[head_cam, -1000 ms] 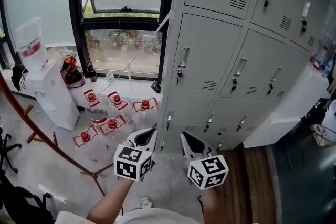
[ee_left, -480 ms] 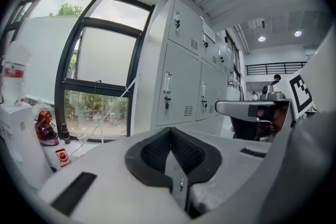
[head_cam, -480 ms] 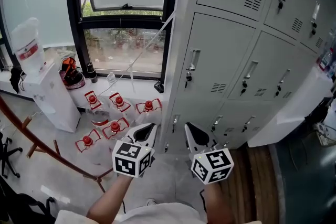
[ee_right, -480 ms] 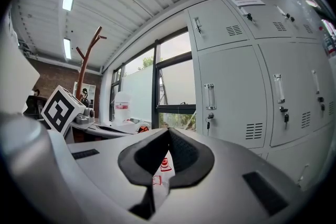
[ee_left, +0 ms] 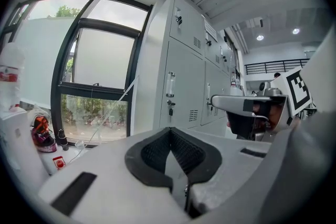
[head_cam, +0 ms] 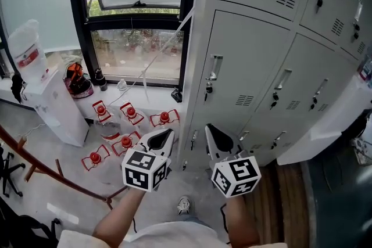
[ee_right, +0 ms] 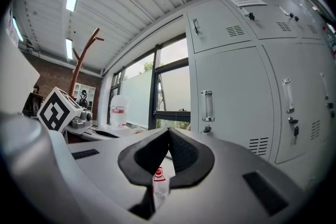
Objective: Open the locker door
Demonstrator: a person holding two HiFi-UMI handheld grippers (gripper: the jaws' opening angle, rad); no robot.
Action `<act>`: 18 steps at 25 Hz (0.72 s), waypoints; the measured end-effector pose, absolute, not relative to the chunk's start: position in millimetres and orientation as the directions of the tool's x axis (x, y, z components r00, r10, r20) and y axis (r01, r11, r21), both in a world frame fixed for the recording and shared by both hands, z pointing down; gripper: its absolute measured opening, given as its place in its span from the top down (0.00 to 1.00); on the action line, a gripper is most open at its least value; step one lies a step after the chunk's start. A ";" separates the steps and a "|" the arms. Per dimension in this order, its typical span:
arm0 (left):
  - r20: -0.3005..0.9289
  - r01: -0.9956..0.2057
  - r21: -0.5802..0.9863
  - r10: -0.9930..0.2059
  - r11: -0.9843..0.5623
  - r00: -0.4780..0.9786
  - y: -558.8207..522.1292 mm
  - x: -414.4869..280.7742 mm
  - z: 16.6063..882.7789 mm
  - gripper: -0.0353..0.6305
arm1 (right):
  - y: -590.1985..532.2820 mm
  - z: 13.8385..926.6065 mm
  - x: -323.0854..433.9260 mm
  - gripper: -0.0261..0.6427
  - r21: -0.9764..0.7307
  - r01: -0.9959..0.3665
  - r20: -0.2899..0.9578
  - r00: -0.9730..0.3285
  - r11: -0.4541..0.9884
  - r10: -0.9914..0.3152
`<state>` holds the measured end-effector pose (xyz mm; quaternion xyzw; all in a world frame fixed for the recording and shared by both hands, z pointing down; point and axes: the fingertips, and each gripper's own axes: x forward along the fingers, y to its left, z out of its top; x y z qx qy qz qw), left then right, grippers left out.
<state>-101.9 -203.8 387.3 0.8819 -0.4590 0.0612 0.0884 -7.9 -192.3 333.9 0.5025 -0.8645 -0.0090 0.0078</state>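
Note:
Grey metal lockers (head_cam: 273, 38) stand ahead on the right, all doors closed. The nearest middle-row door (head_cam: 247, 64) has a vertical silver handle (head_cam: 215, 68) with a key (head_cam: 208, 89) below it. My left gripper (head_cam: 164, 136) and right gripper (head_cam: 210, 129) hang side by side in front of the lockers' bottom row, well short of that handle. Both are shut with nothing between the jaws. In the right gripper view the handle (ee_right: 207, 105) stands just right of the closed jaw tips (ee_right: 169, 131). In the left gripper view the same door (ee_left: 184, 92) lies beyond the tips (ee_left: 169, 131).
Several water bottles (head_cam: 125, 125) with red caps sit on the floor under the window (head_cam: 136, 9). A white water dispenser (head_cam: 52, 104) stands at the left. A red wooden stand (head_cam: 46, 165) slants across the floor. A white panel (head_cam: 331, 125) leans at the right.
The lockers have come closer and slid left in the head view. Both grippers stay shut and side by side; the right one has drifted slightly right.

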 end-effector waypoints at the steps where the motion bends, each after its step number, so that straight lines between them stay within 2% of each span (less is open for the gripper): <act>1: 0.187 -0.821 0.096 -0.800 -0.563 0.571 -209.6 -99.6 386.6 0.94 | -198.9 332.3 -6.3 0.96 0.025 -0.868 -0.001 -0.496 0.495 -0.869; 18: 0.195 -0.845 0.093 -0.822 -0.527 0.535 -314.5 -78.5 383.8 0.94 | -310.8 313.5 2.4 0.96 0.058 -0.831 -0.037 -0.555 0.553 -0.831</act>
